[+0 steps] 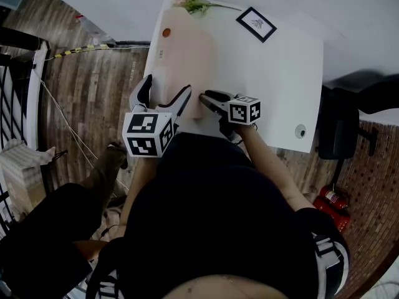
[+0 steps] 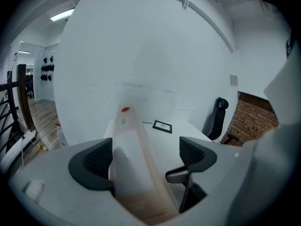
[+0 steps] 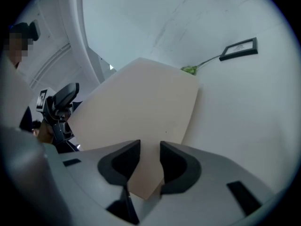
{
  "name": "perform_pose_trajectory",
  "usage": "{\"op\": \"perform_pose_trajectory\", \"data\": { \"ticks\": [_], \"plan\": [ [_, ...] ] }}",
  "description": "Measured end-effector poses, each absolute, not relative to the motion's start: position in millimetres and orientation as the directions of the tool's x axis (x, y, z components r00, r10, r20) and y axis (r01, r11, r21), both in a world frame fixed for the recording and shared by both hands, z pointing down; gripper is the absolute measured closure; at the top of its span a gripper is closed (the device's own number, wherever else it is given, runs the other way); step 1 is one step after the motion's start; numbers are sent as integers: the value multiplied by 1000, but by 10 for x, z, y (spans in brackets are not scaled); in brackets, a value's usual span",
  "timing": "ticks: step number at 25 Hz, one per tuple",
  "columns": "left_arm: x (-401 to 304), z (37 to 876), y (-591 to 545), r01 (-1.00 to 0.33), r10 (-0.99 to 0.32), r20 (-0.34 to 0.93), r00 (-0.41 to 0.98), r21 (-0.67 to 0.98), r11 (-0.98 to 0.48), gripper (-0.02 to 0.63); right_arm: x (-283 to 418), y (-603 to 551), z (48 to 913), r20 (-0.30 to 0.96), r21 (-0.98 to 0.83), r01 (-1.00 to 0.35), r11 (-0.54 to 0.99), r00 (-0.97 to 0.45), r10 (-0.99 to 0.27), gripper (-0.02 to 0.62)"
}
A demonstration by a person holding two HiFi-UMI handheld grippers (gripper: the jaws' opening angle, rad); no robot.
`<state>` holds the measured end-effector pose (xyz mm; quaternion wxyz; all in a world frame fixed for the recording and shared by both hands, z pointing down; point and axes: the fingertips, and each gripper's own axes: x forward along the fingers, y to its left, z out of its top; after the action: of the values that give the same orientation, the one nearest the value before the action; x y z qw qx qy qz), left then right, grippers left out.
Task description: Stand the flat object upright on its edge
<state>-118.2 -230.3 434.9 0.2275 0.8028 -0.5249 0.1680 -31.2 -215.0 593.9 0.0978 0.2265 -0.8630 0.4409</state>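
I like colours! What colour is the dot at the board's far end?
The dot on the board is orange; the head view shows it best.

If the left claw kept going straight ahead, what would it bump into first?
Most likely the beige board. It already lies between the left claw's open jaws, close to one side, so the claw would slide further along it until the board meets the claw's base. Depth is hard to judge.
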Motion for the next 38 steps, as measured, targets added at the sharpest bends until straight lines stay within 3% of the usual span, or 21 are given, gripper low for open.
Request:
{"op": "perform_pose_trajectory", "data": {
  "ticks": [16, 19, 22, 38],
  "plan": [
    [-1270, 4428, -2363, -909, -726, 552, 410, 312, -276, 175, -282, -2142, 5964, 362, -725, -477, 496, -877, -315, 462],
    [-1248, 4415, -2355, -915, -726, 558, 403, 265, -304, 192, -276, -2135, 5957, 364, -726, -482, 491, -875, -320, 462],
    [-1199, 4393, -2365, -923, -735, 560, 383, 193, -333, 280, -247, -2138, 5965, 369, -725, -493, 481, -868, -334, 474],
    [-840, 4286, -2368, -898, -746, 529, 404, 73, -434, 285, -234, -2109, 6005, 395, -704, -524, 480, -850, -348, 491]
  ]
}}
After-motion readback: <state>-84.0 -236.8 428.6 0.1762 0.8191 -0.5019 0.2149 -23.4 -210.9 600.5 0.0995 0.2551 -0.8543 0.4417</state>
